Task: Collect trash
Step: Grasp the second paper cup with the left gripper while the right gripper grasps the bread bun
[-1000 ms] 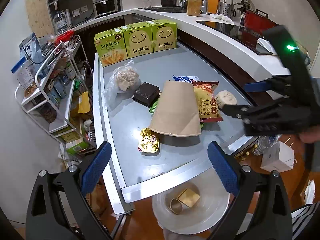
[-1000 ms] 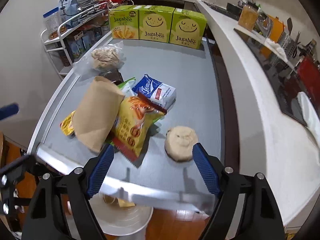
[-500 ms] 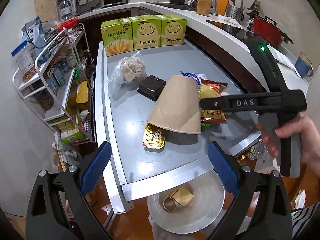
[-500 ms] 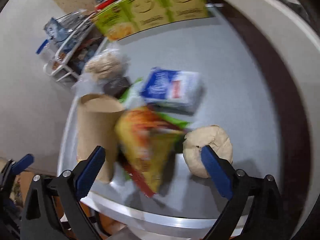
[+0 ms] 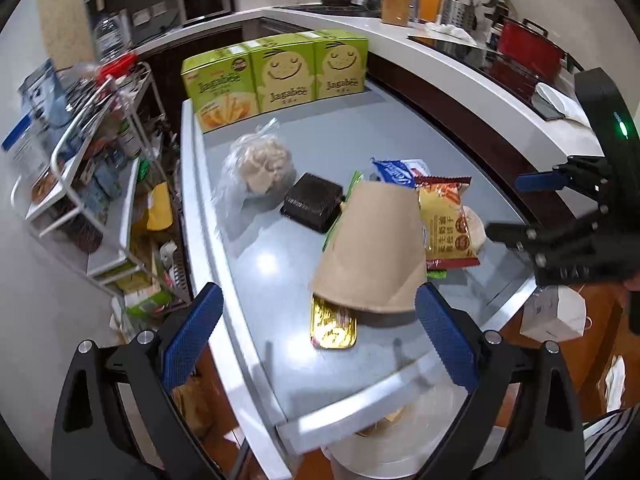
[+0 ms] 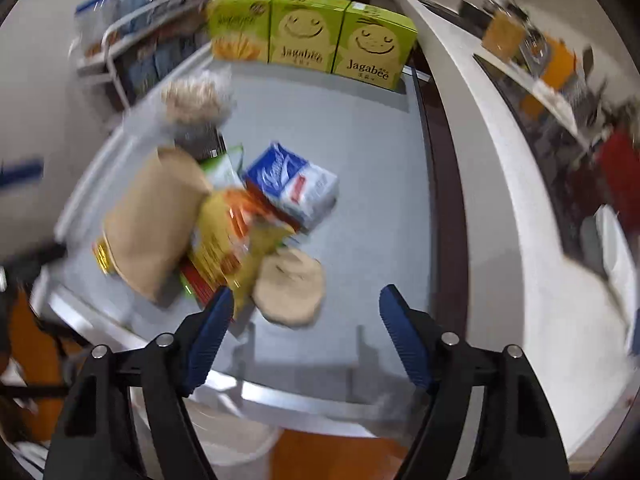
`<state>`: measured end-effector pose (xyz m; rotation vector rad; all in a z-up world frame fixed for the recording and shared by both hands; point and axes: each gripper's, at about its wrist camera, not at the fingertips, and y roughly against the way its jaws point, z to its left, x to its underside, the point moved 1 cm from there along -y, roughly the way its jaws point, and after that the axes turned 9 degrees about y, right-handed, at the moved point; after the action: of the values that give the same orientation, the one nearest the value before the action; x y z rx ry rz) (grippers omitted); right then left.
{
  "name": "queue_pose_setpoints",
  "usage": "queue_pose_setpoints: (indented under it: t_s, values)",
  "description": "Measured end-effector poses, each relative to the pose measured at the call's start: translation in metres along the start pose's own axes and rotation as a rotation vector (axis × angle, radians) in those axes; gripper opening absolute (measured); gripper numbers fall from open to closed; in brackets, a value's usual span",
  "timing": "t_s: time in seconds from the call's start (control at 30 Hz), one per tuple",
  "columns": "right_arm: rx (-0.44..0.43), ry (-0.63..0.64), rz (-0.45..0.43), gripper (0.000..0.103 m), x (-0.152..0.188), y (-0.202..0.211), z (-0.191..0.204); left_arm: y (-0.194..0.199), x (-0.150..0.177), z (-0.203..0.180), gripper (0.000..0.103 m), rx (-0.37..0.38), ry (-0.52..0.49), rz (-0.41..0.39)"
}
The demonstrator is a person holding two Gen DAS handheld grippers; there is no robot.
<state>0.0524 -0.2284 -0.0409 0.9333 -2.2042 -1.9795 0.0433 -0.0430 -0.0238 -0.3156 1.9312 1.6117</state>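
Observation:
Trash lies on the grey table [image 5: 352,148]: a brown paper bag [image 5: 372,252] [image 6: 152,220], a gold foil wrapper [image 5: 334,326] partly under it, a yellow-red snack packet [image 5: 444,220] [image 6: 236,240], a blue-white packet [image 5: 400,168] [image 6: 300,188], a black tray [image 5: 312,202], a clear bag of crackers [image 5: 260,164] [image 6: 196,96] and a round beige bun [image 6: 290,284]. My left gripper [image 5: 316,340] is open and empty over the table's near edge. My right gripper [image 6: 306,328] is open and empty, close in front of the bun; it also shows in the left wrist view [image 5: 552,216].
Three green Jagabee boxes [image 5: 276,72] stand at the table's far end. A white bin [image 5: 384,448] with scraps sits on the floor below the near edge. A wire rack [image 5: 80,160] stands left, a white counter [image 5: 460,76] right, a white bag [image 5: 554,314] on the floor.
My right gripper has swung and moved closer to the bun and snack packet. My left gripper has shifted slightly toward the table. Nothing was picked up.

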Motion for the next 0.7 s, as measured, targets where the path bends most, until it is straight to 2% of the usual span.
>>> queue_pose_setpoints:
  t_s: [0.1, 0.17, 0.33, 0.43, 0.5, 0.63, 0.7]
  values:
    - [-0.055, -0.004, 0.023, 0.072, 0.002, -0.009, -0.003, -0.009, -0.007, -0.003, 0.098, 0.063, -0.034, 0.027]
    - [-0.083, 0.019, 0.049, 0.073, 0.0, -0.019, -0.002, -0.019, -0.009, -0.006, 0.098, 0.112, -0.065, 0.072]
    - [-0.036, 0.131, 0.16, 0.073, -0.003, -0.045, 0.007, -0.033, -0.011, -0.007, 0.098, 0.123, -0.131, 0.116]
    - [-0.078, 0.168, 0.17, 0.073, -0.008, -0.055, 0.012, -0.036, -0.013, -0.005, 0.098, 0.165, -0.141, 0.136]
    - [-0.11, 0.179, 0.165, 0.073, -0.015, -0.062, 0.015, -0.04, -0.015, -0.006, 0.098, 0.166, -0.157, 0.143]
    - [-0.194, 0.151, 0.161, 0.073, -0.026, -0.072, 0.016, -0.048, -0.021, -0.009, 0.098, 0.212, -0.154, 0.159]
    - [-0.2, 0.13, 0.157, 0.073, -0.029, -0.072, 0.012, -0.053, -0.023, -0.012, 0.098, 0.205, -0.163, 0.164]
